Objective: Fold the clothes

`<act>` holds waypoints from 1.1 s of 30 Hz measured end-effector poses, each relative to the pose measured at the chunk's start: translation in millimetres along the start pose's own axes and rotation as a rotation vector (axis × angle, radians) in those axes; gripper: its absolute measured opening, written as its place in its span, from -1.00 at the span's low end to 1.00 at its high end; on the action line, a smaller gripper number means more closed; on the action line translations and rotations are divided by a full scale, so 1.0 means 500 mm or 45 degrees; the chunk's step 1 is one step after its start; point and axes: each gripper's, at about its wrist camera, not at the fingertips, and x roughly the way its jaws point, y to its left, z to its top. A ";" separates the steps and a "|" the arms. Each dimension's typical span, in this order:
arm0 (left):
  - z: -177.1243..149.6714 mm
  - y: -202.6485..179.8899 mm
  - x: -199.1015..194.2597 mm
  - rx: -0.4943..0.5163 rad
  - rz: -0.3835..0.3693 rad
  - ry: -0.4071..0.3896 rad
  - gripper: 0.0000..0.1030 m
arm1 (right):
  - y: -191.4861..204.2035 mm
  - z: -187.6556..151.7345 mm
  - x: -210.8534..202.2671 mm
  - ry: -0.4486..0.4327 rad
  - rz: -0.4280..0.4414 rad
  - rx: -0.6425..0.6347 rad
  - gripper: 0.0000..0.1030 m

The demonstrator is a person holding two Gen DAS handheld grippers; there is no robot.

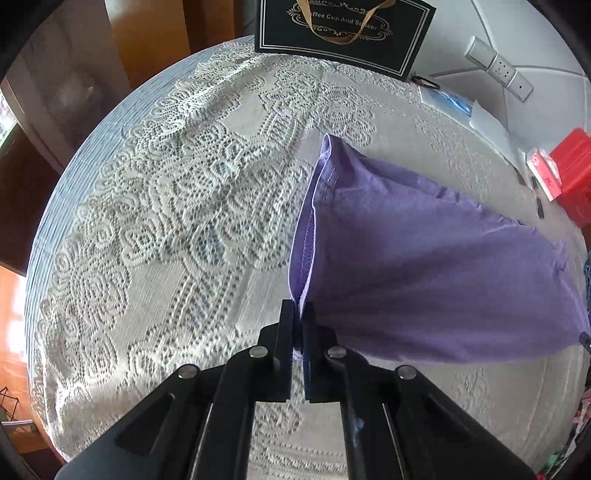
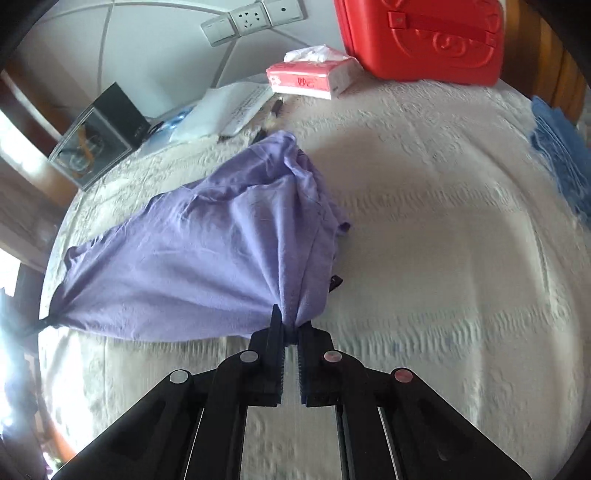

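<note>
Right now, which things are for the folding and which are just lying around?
For folding: purple cloth, left gripper and right gripper, both shut on it.

Lying around: red case, tissue pack, black gift box, papers, blue cloth.

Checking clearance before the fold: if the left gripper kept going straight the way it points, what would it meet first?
The left gripper, already shut on the purple garment, would probably press that cloth onto the lace tablecloth just ahead; depth is uncertain.
</note>
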 end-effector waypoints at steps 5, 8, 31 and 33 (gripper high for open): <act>-0.096 0.011 0.001 0.025 0.013 0.095 -0.92 | -0.053 -0.116 -0.011 0.131 0.006 0.064 -0.88; -0.117 0.021 -0.007 0.045 0.033 0.113 -0.84 | -0.087 -0.163 -0.006 0.209 -0.018 0.113 -0.73; 0.086 -0.034 0.074 0.004 0.026 0.002 -0.04 | -0.146 0.022 0.030 0.055 -0.170 0.134 -0.92; 0.092 -0.028 0.061 -0.020 0.018 -0.018 -0.04 | -0.152 0.025 0.012 0.028 -0.240 0.116 -0.92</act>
